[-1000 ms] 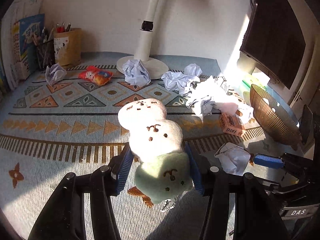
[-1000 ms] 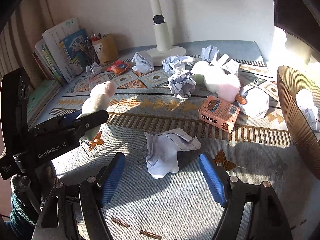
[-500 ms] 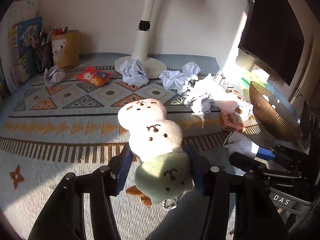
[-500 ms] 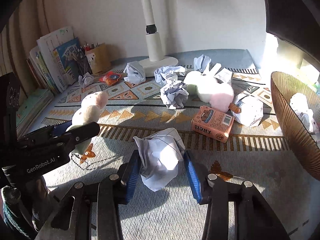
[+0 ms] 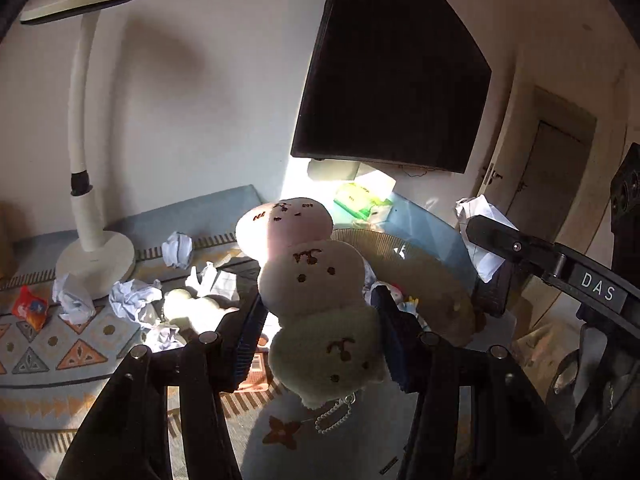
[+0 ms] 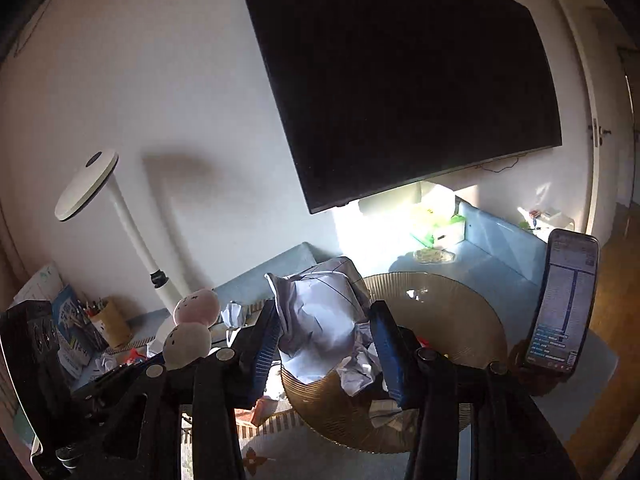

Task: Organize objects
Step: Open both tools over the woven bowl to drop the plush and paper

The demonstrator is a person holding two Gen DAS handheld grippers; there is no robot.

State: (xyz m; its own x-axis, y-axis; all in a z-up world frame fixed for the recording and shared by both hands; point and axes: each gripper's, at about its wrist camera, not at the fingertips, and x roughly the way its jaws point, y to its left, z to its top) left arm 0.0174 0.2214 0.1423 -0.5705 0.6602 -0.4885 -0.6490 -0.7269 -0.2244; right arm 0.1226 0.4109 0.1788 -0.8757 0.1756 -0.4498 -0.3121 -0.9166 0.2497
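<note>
The left gripper (image 5: 320,322) pinches a plush toy (image 5: 316,300) made of three stacked round heads, pink on top, cream in the middle and green at the bottom, each stitched with a small face. Its blue pads press the toy's lower half from both sides, and a beaded chain (image 5: 334,414) dangles from the green head. The toy hangs in the air in front of the ribbed amber bowl (image 5: 432,280), which stands on the patterned table mat (image 5: 60,344).

The right gripper (image 6: 326,342) pinches a crumpled sheet of pale paper (image 6: 320,316) between its blue pads, having closed on it within the last second. The paper is held above the near rim of the bowl (image 6: 452,312), where more crumpled paper (image 6: 356,376) already lies. In the left wrist view the same held sheet (image 5: 484,216) shows beyond the bowl, at the tip of the right gripper's black finger.

Left of the bowl, loose paper balls (image 5: 132,300) are scattered on the mat near the round base of a white desk lamp (image 5: 86,168), with a red snack packet (image 5: 30,308) further left. A pencil holder (image 6: 108,320) stands beyond the lamp from the bowl. A dark wall-mounted screen (image 6: 404,76) hangs above the bowl, and a phone (image 6: 564,300) with a lit display stands at the bowl's right.
</note>
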